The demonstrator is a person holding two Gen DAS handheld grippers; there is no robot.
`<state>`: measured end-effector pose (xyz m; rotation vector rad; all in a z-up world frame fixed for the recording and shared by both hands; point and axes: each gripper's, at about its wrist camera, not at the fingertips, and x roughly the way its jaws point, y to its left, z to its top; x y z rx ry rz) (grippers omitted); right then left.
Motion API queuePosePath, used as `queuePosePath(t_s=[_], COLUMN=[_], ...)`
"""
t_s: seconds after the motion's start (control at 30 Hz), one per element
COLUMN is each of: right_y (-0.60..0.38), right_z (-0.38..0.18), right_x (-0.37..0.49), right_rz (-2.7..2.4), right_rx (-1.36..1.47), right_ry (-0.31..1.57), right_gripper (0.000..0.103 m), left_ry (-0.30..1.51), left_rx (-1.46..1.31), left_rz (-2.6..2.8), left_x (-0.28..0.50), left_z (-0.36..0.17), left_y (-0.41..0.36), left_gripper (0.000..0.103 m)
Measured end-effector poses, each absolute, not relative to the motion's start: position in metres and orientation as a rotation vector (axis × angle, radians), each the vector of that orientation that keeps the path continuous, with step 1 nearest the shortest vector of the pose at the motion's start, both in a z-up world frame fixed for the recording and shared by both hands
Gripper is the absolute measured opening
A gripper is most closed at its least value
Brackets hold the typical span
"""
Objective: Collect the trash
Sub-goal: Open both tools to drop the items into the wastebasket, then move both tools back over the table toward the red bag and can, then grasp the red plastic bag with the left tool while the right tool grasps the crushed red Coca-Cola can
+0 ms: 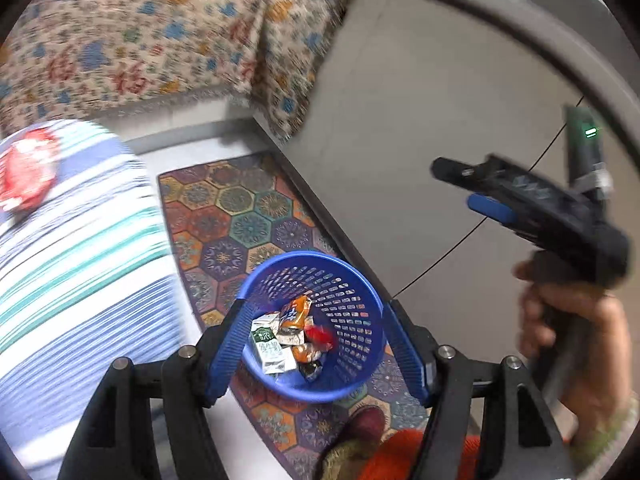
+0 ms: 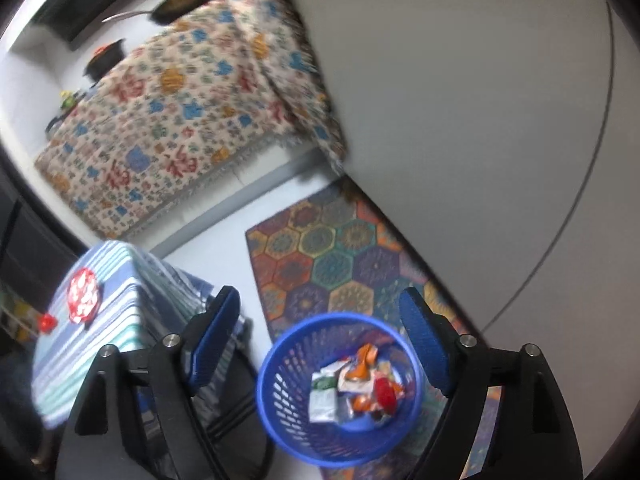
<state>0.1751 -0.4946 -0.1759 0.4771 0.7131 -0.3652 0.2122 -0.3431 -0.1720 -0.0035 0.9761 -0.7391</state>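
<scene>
Below, at lower centre: blue perforated plastic basket (image 2: 340, 384) holding crumpled wrappers (image 2: 356, 386) on hexagon-patterned rug (image 2: 332, 248). Above it, left gripper (image 1: 316, 344) and right gripper (image 2: 324, 344), fingers spread, empty.

Even daylight, motion blur throughout, fisheye bending, dark vignette corners

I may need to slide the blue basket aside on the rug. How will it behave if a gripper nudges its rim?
The blue basket is perforated plastic holding only a few wrappers and a small carton, so it is probably light. It is tallish and narrower at the base, so a rim push may tip it. The rug might also snag its base.
</scene>
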Motion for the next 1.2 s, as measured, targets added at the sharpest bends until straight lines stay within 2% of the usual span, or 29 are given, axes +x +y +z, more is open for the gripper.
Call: queuePosePath(t_s=[0.17, 0.27, 0.47, 0.6, 0.9, 1.07, 1.2], right_y=[-0.419, -0.348, -0.204, -0.140, -0.114, -0.115, -0.115], right_z=[-0.145, -0.136, -0.166, -0.194, -0.228, -0.230, -0.230], right_x=[0.183, 0.195, 0.224, 0.233, 0.253, 0.255, 0.250], right_rz=[-0.255, -0.121, 0.174, 0.262, 0.302, 0.322, 0.337], right_rx=[0.284, 0.204, 0.071, -0.046, -0.130, -0.131, -0.137], right_ry=[0.672, 0.658, 0.772, 0.835, 0.892, 0.890, 0.885], right_gripper=[0.089, 0.092, 0.092, 0.092, 0.092, 0.093, 0.093], left_ry=[0.931, 0.910, 0.934, 0.923, 0.926, 0.973, 1.041], left_rx=[-0.011, 0.020, -0.008, -0.120, -0.233, -0.356, -0.337], left_rz=[-0.633, -0.500, -0.227, -0.087, 0.182, 0.338, 0.389], left_x=[0.185, 0.180, 0.203, 0.244, 0.397, 0.464, 0.496], left_z=[-0.139, -0.137, -0.163, -0.159, -0.127, -0.147, -0.174], left_y=[-0.247, -0.186, -0.068, -0.006, 0.054, 0.073, 0.071], left_gripper=[0.072, 0.072, 0.072, 0.072, 0.072, 0.072, 0.072])
